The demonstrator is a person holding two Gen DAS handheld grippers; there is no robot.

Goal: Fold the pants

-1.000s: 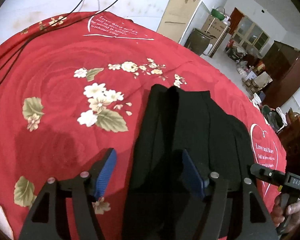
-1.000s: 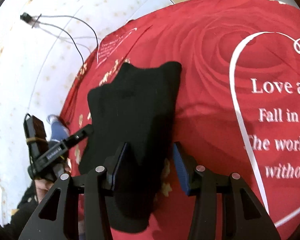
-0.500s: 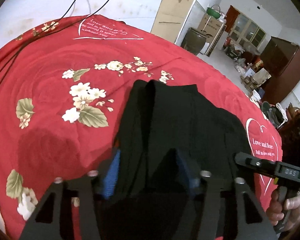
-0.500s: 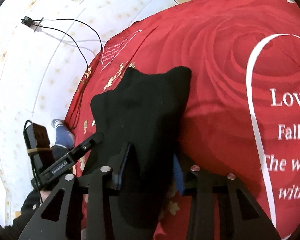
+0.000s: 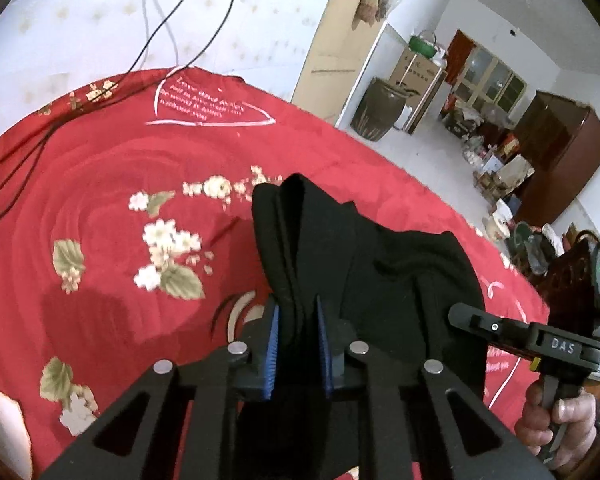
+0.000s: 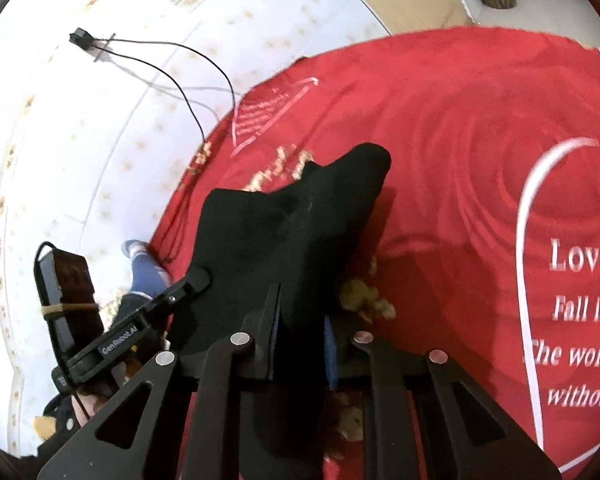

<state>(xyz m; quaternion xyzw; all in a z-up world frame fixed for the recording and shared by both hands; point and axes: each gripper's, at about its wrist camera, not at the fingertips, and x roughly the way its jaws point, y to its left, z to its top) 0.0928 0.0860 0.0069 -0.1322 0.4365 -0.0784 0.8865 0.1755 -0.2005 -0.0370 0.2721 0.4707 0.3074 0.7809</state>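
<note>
Reading "DAS": right gripper (image 5: 532, 340) label.

Matt black cloth pants (image 5: 384, 264) lie on a soft red printed blanket (image 5: 112, 184); matt black plastic left gripper (image 5: 296, 344).

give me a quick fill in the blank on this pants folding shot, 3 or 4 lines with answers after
1. Both grippers are shut on the ____ pants.
2. The left gripper has ____ pads on its fingers.
3. The pants hang above a ____ bedspread printed with flowers and hearts.
4. The right gripper clamps the fabric, and white text beside it begins with the word ____.

Answers: black; blue; red; Love
</note>
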